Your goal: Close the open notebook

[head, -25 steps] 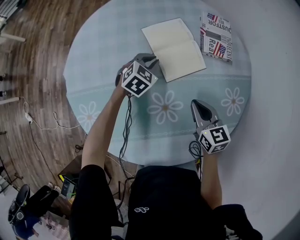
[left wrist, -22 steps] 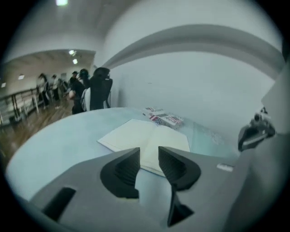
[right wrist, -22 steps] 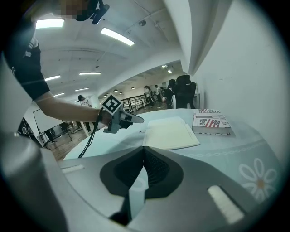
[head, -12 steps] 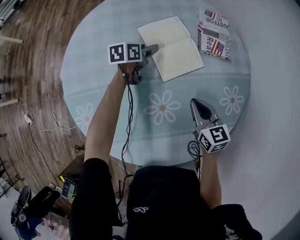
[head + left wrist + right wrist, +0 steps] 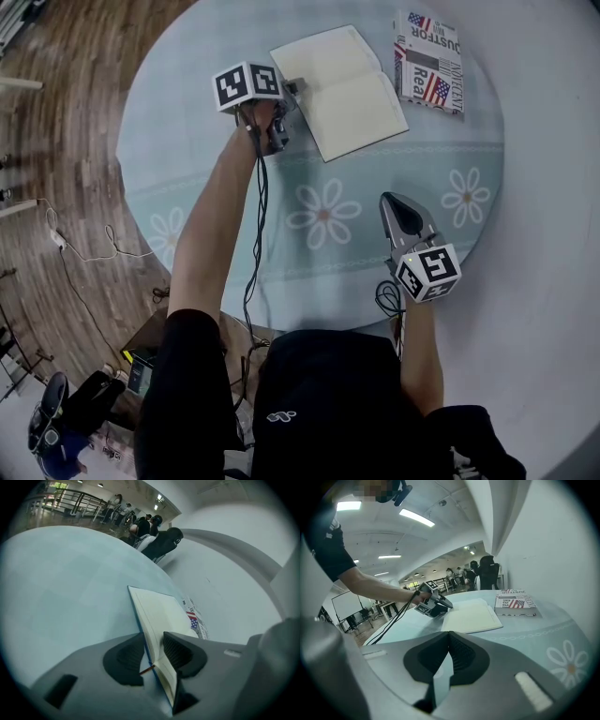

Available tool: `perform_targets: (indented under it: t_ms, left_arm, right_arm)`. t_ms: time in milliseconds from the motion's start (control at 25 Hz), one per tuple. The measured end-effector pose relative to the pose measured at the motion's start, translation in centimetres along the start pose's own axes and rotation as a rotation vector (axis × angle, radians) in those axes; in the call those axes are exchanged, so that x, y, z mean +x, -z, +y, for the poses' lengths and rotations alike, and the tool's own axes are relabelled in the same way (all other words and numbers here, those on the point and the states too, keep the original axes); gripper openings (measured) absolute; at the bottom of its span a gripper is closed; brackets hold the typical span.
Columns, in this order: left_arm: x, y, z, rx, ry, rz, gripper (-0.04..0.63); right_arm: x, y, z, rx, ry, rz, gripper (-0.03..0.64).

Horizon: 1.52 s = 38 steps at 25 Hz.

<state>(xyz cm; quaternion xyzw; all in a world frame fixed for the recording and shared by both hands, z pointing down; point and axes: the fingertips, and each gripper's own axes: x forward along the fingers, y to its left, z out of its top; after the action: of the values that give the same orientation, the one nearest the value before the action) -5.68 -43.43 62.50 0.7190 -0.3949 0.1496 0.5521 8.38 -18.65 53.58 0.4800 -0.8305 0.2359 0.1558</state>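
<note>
An open notebook point(image 5: 342, 89) with cream pages lies flat at the far side of the round table point(image 5: 216, 187). My left gripper point(image 5: 291, 89) is at its left edge, rolled on its side. In the left gripper view the jaws have just been closing and now pinch the left-hand pages and blue cover point(image 5: 157, 616) between the pads, left gripper point(image 5: 153, 653). The right gripper view shows the notebook point(image 5: 471, 616) ahead, with the left gripper point(image 5: 440, 603) at its edge. My right gripper point(image 5: 398, 208) hovers near the table's front right, shut and empty, pads together point(image 5: 449, 641).
A printed booklet with a flag pattern point(image 5: 429, 61) lies just right of the notebook, also in the right gripper view point(image 5: 514, 603). The tablecloth is pale blue with daisy prints point(image 5: 323, 216). A cable point(image 5: 253, 253) trails from the left gripper. Wooden floor lies to the left.
My left gripper has rolled over and moved to the notebook's left edge, and its jaws now sit around that edge. The right gripper has stayed put.
</note>
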Motion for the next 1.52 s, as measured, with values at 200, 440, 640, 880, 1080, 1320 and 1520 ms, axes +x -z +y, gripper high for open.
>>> perform_targets:
  t_ms: [200, 440, 640, 880, 1080, 1320, 1520]
  left_arm:
    - [0.0, -0.2, 0.4, 0.065, -0.004, -0.02, 0.066]
    - [-1.1, -0.1, -1.6, 0.273, 0.06, -0.051, 0.028]
    - [-2.6, 1.9, -3.3, 0.684, 0.018, -0.035, 0.021]
    - [-3.0, 6.6, -4.3, 1.376, -0.153, 0.04, 0.018]
    - [-2.0, 9.6, -3.2, 1.769, -0.351, 0.214, 0.058]
    - [-6.0, 11.3, -5.6, 1.485, -0.291, 0.058, 0.064]
    - [-13.7, 9.8, -9.8, 1.251, -0.284, -0.244, 0.029]
  right_arm:
    - [0.0, 0.4, -0.1, 0.002, 0.002, 0.011, 0.014]
    - [0.1, 0.8, 0.1, 0.001, 0.005, 0.02, 0.013]
    - [0.1, 0.7, 0.3, 0.0, 0.004, 0.02, 0.014]
    - [-0.1, 0.6, 0.8, -0.006, 0.004, 0.015, 0.014]
    - [-0.8, 0.2, 1.2, -0.02, 0.006, -0.001, 0.014]
    - [-2.3, -1.2, 2.1, -0.041, 0.006, -0.043, 0.014]
    - [-3.2, -4.3, 4.2, -0.093, -0.022, -0.106, 0.012]
